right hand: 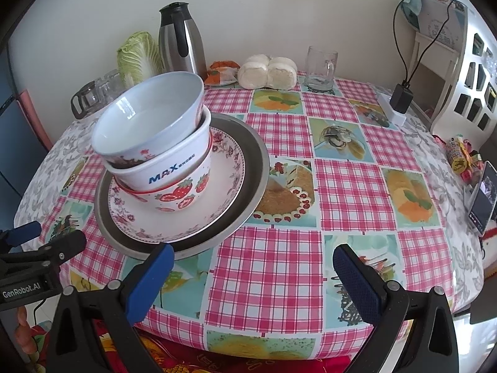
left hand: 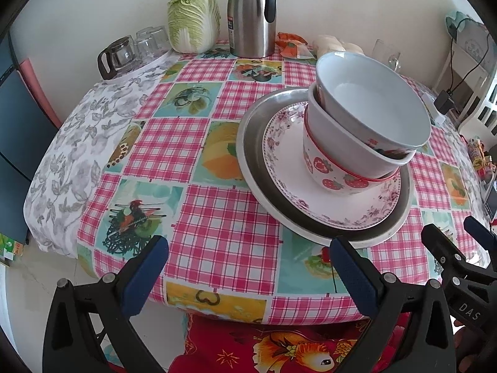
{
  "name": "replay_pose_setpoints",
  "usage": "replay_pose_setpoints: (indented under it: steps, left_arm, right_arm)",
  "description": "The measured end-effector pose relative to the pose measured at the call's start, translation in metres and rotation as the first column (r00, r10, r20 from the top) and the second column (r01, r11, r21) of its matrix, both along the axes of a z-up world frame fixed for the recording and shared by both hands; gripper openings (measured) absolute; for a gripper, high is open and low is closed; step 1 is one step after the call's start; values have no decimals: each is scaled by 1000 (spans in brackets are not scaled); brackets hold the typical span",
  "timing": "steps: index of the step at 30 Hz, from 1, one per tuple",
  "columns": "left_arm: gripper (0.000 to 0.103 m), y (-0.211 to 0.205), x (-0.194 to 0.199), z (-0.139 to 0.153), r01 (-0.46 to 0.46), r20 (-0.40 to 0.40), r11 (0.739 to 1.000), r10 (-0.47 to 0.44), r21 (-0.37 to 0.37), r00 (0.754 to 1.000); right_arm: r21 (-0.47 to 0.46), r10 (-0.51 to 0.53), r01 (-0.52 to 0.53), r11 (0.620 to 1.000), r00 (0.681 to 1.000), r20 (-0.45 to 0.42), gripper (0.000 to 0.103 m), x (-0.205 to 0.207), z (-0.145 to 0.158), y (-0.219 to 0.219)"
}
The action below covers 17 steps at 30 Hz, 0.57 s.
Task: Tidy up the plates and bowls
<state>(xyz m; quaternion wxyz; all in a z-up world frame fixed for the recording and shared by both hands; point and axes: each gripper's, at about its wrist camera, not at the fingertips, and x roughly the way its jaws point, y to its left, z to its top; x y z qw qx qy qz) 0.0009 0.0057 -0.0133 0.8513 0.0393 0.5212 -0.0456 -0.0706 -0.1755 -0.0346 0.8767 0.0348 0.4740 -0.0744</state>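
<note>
Leaning bowl stack (right hand: 155,155) on floral plate (right hand: 214,205), mouths tilted toward camera

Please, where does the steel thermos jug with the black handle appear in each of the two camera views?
Left wrist view: the tall steel thermos jug with the black handle stands top centre, right of the green napa cabbage.
Right wrist view: it stands upper left, again right of the cabbage.
Shared landmark: the stack of three bowls.
</note>
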Motion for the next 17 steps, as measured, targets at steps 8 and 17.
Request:
replay_pose_setpoints:
  steps: [8, 17]
  left_arm:
    - [103, 1, 1, 0, 3, -4, 1000, -3, -6, 1000]
    - [103, 2, -3, 6, 0, 29, 1000, 1, -27, 1000]
  right_arm:
    - [0, 1, -1, 1000, 1000, -7, 103, 0, -1, -1]
    - [0, -4, 4, 1000, 1000, -7, 103, 0, -1, -1]
